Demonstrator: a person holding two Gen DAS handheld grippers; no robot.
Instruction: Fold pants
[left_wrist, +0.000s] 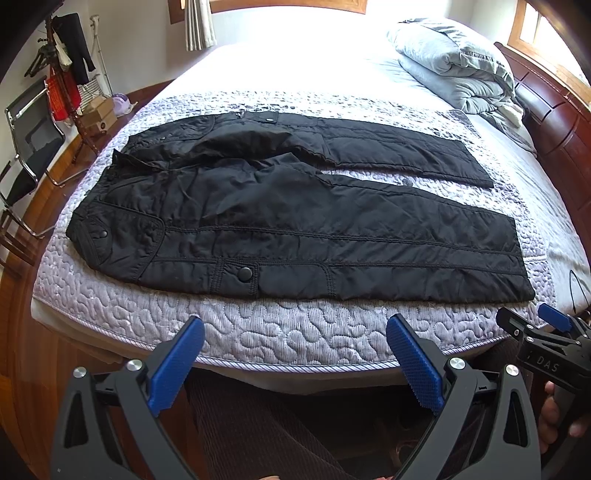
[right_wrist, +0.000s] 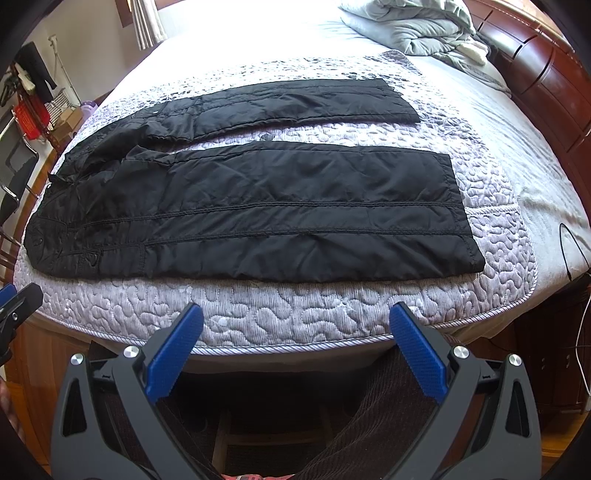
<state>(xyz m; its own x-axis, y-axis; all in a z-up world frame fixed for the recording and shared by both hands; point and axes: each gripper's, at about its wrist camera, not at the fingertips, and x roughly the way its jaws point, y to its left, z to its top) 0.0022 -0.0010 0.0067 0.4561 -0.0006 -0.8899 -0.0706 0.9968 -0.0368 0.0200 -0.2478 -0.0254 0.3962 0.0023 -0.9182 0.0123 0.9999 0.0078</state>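
Black quilted pants (left_wrist: 295, 221) (right_wrist: 258, 206) lie spread flat on the bed, waistband to the left, both legs pointing right with a strip of mattress showing between them. The near leg runs along the bed's front edge. My left gripper (left_wrist: 295, 328) hovers open just off that front edge, below the pants' snap-button pocket. My right gripper (right_wrist: 295, 317) is open too, held off the edge below the near leg's middle, and shows at the right of the left wrist view (left_wrist: 546, 328). Neither gripper touches the fabric.
The quilted lilac mattress pad (left_wrist: 258, 325) (right_wrist: 280, 306) covers the bed. A bundled grey duvet (left_wrist: 454, 70) (right_wrist: 413, 29) sits at the far right by the wooden headboard (left_wrist: 554, 122). A chair and clothes rack (left_wrist: 55, 92) stand at left. A person's legs are below the grippers.
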